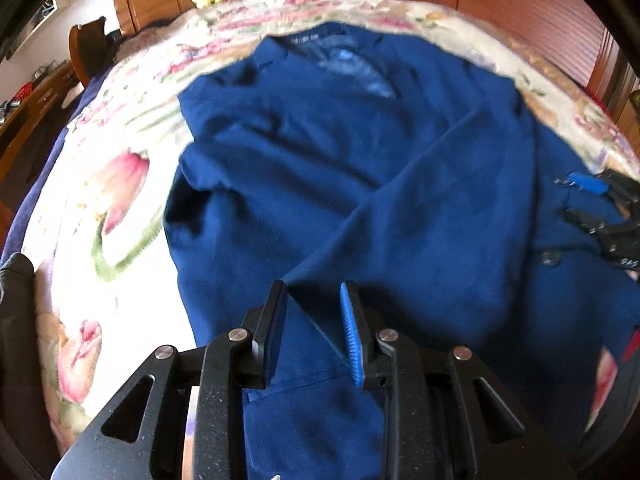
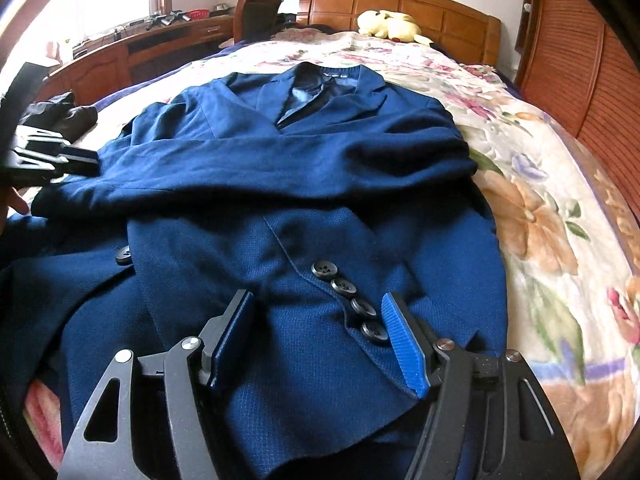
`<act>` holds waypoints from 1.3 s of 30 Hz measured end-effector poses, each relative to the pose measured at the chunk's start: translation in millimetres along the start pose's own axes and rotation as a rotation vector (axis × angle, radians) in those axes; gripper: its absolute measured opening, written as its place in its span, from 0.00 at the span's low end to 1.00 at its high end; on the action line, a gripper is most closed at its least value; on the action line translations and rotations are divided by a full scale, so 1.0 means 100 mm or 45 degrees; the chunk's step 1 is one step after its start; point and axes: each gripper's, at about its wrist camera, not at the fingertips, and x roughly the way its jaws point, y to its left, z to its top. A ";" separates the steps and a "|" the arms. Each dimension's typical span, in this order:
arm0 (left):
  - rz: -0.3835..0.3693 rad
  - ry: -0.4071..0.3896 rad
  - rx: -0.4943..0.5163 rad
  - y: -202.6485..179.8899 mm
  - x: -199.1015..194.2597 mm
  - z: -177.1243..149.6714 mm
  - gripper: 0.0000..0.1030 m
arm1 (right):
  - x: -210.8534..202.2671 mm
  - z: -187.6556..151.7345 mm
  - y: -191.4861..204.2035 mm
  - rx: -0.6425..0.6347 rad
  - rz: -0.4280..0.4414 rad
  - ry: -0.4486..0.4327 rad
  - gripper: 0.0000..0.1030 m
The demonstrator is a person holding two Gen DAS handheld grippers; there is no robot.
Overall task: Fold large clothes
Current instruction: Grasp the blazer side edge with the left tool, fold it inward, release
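Observation:
A navy suit jacket lies face up on the bed, collar toward the headboard. One sleeve is folded across the chest. My left gripper hangs low over its end, jaws narrowly apart, and the blue pad shows bare. It appears at the far left of the right wrist view. My right gripper stands open over the other sleeve's cuff. The cuff buttons lie between its fingers, and nothing is gripped. In the left wrist view it sits at the jacket's right edge.
The floral bedspread shows on both sides of the jacket. A yellow plush toy lies by the wooden headboard. Slatted wardrobe doors run along the right. A desk and chair stand left. A dark garment lies at the bed's left edge.

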 end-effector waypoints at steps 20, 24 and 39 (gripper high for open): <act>0.066 0.002 -0.047 0.18 0.32 0.11 0.28 | -0.07 -0.12 -0.16 0.001 0.012 -0.005 0.66; 0.130 -0.015 -0.010 0.14 0.22 0.09 0.28 | -0.07 -0.12 -0.16 0.001 0.012 -0.006 0.66; -0.094 0.034 -0.102 0.18 0.19 0.06 0.28 | -0.07 -0.12 -0.16 0.000 0.014 -0.008 0.66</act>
